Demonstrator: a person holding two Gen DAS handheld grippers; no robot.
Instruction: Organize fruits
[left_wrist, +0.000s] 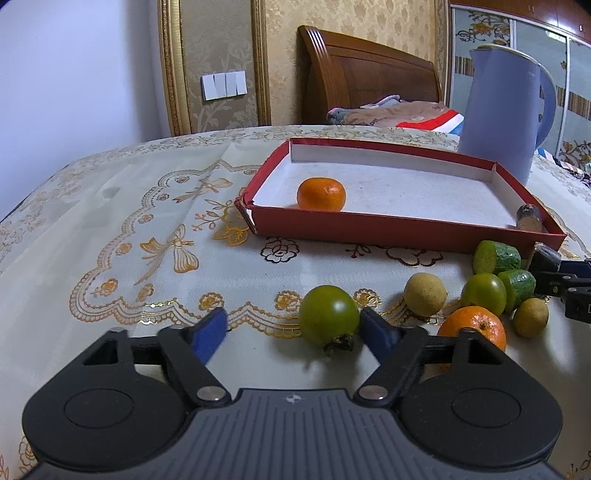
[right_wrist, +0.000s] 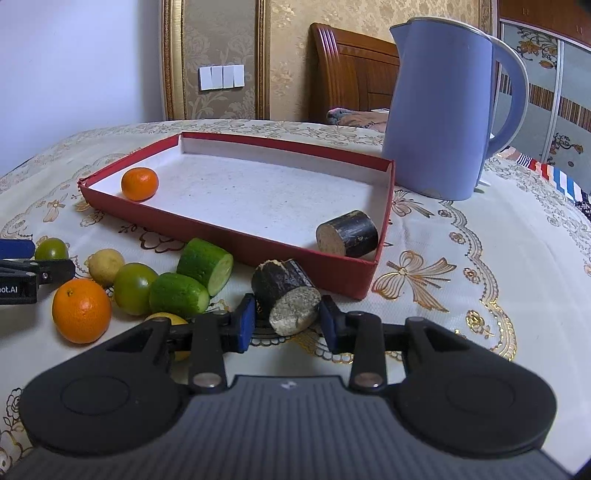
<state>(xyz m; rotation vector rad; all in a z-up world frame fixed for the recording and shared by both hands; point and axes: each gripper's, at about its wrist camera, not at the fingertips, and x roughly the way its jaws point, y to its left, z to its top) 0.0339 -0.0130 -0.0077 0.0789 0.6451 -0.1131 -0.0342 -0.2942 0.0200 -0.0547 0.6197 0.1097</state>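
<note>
A red tray (left_wrist: 388, 225) (right_wrist: 229, 242) with a white floor holds a small orange (left_wrist: 321, 194) (right_wrist: 139, 183) and a dark sugarcane stub (right_wrist: 349, 233). My left gripper (left_wrist: 293, 330) is open around a green persimmon (left_wrist: 328, 319) on the cloth; the fruit rests against the right finger. My right gripper (right_wrist: 288, 325) is open around a second dark sugarcane stub (right_wrist: 288, 295) just outside the tray's near wall; whether the pads touch it I cannot tell. Loose fruit lies between them: an orange (right_wrist: 81, 310) (left_wrist: 476, 326), a green fruit (right_wrist: 133, 288), two cucumber pieces (right_wrist: 205, 265) and yellow-green fruits (left_wrist: 424, 294).
A blue electric kettle (right_wrist: 447, 110) (left_wrist: 506, 110) stands behind the tray's right end. The table has an embroidered cream cloth (left_wrist: 129, 240). A wooden bed headboard (left_wrist: 369, 74) and a wall lie beyond the table's far edge.
</note>
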